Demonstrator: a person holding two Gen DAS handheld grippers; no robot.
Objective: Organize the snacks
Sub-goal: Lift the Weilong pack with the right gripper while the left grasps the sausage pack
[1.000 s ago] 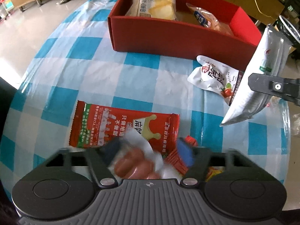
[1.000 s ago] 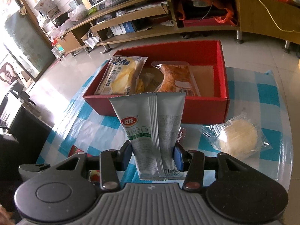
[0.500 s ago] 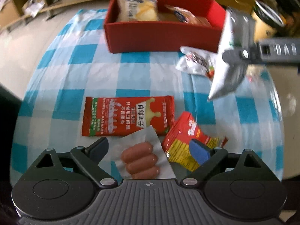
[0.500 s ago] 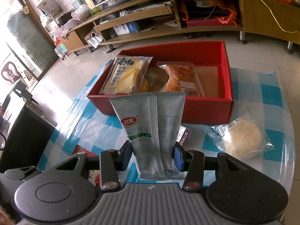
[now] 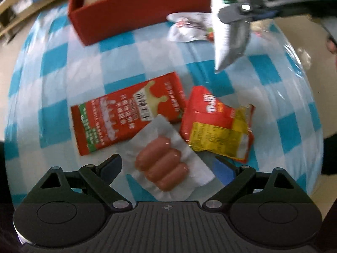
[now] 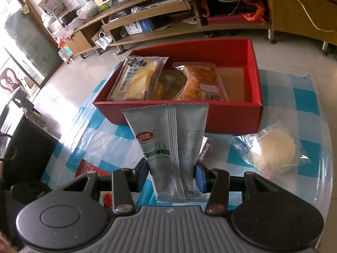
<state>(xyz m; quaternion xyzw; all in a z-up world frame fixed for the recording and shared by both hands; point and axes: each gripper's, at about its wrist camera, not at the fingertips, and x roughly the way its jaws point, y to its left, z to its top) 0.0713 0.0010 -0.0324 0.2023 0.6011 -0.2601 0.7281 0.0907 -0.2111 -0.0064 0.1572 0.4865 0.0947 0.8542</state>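
Clear plastic around three pink sausages: sausage pack (image 5: pixel 166 164) flat on the blue-and-white checked tablecloth (image 5: pixel 118 63), between the spread fingers of the left gripper (image 5: pixel 168 168), untouched by either pad. Jaws wide. Just beyond, overlapped at one corner by the pack, a long red packet (image 5: pixel 126 113); to its right, close alongside, a red-and-yellow packet (image 5: pixel 217 130). Farther back, a white pouch (image 5: pixel 187 27) near the red box (image 5: pixel 134 14).

Pinched upright in the right gripper (image 6: pixel 170 178), a grey snack bag (image 6: pixel 170 145), pads pressing both sides. To the right on the cloth, a wrapped round bun (image 6: pixel 273 149). Beyond, inside the red box, a yellow chip bag (image 6: pixel 139 78) and an orange snack pack (image 6: pixel 200 82), side by side.
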